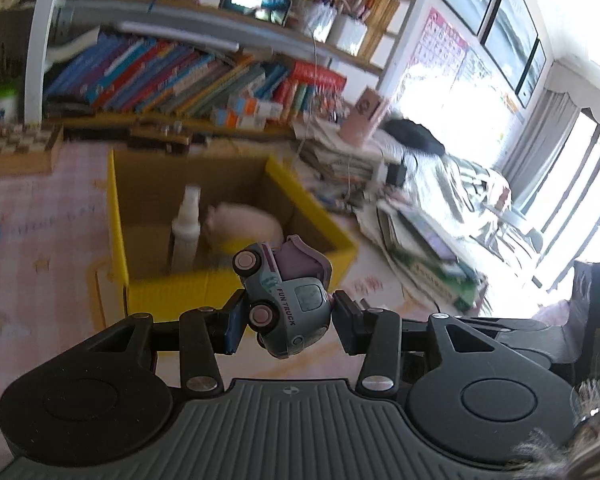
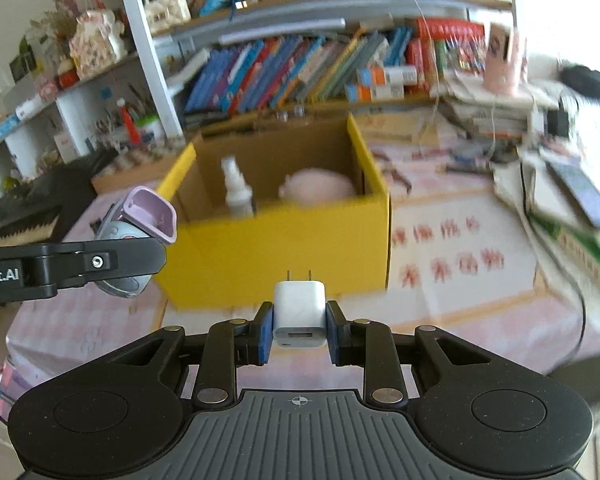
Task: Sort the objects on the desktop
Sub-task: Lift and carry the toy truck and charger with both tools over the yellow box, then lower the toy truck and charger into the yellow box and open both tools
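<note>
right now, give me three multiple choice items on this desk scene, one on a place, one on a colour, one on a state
1. Where is the white spray bottle?
A. inside the box
B. on the bookshelf
C. in the right tool

2. What colour is the outside of the box?
A. blue
B. yellow
C. green

3. What is the state of the left tool?
A. open and empty
B. shut on a charger
C. shut on the toy truck

Answers: 1 A, the bottle stands in the box beside a pink pig-shaped toy. 2 B, its outer walls are yellow. 3 C, the truck is clamped between its pads; the right tool holds the white charger.
</note>
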The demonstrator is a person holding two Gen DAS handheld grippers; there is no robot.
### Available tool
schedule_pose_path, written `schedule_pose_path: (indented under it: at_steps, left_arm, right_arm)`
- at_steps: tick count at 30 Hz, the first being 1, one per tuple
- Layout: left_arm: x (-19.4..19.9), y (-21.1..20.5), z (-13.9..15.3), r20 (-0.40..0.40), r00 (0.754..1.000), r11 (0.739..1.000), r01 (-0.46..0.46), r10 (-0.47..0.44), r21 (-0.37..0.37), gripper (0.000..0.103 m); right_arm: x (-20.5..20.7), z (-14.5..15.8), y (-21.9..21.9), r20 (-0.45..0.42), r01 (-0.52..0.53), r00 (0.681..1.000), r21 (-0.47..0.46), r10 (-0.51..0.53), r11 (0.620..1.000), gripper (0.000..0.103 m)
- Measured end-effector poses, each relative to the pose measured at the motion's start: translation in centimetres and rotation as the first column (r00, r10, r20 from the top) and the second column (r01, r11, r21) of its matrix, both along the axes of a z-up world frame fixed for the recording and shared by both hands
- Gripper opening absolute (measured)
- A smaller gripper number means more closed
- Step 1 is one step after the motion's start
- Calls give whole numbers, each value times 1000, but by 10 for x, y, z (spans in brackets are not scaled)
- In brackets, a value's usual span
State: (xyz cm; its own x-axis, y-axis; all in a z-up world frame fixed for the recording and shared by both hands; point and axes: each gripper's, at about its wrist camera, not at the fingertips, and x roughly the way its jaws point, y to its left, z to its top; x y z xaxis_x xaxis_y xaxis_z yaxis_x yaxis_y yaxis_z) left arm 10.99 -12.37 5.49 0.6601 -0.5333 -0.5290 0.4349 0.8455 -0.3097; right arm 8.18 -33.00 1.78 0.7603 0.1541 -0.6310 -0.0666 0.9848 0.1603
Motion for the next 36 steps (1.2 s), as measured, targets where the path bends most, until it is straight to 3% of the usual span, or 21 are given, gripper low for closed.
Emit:
schedule_pose_path:
  at_steps: [8, 12, 17, 26, 36]
  left_arm:
    - [50, -19, 13, 77, 994, 996, -80, 77, 38, 42]
    - [75, -32, 3, 88, 993, 987, -93, 82, 130, 42]
    - [98, -43, -20, 49, 996, 973, -87, 78, 215, 42]
    - [115, -45, -47, -30, 992, 965, -111, 122, 237, 42]
    - [122, -51, -62, -83, 986, 957, -118, 145, 264, 42]
  right_arm:
    - [59, 24, -2, 99, -96, 990, -61, 102, 993, 26]
    - [87, 22, 4, 100, -147, 983, -100, 157, 984, 26]
    - [120, 10, 7, 44, -200, 977, -117, 207, 973, 26]
    - [156, -25, 11, -85, -278, 959, -131, 269, 952, 26]
    - [182, -32, 21, -137, -354, 933, -168, 334, 920, 26]
